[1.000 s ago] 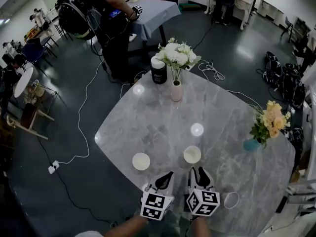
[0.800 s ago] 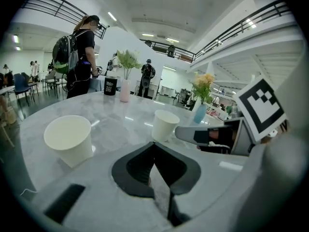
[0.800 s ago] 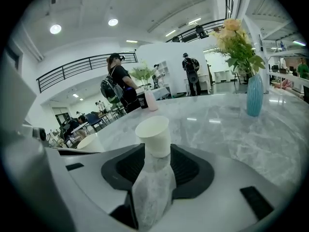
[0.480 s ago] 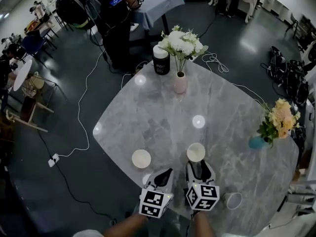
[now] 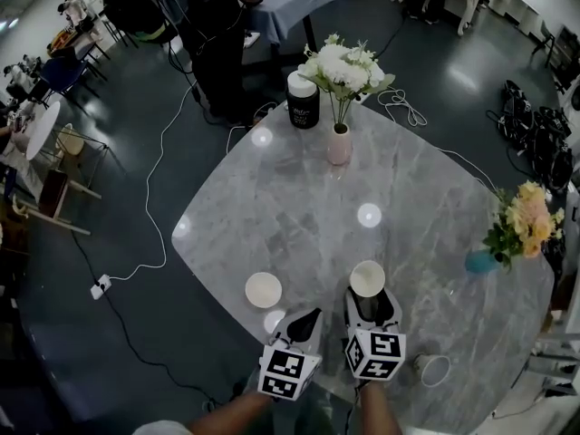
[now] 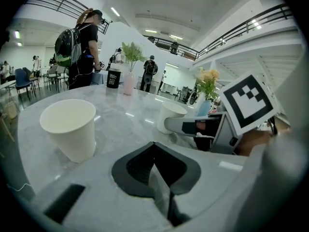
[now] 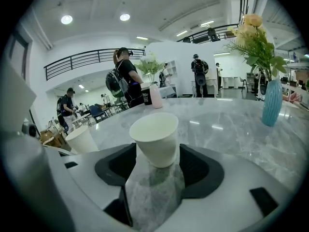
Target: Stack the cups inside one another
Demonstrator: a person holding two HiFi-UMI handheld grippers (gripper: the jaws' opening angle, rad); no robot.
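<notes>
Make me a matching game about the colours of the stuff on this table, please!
Things:
1. vase of white flowers
2. vase of yellow flowers
3. jar
4. table

Colours:
A. blue
B. black with a white lid
C. pink
D. grey marble

Right pairs: 1-C, 2-A, 3-B, 4-D

dim, fisheye-bent views; ceiling lamps glare off the table.
</notes>
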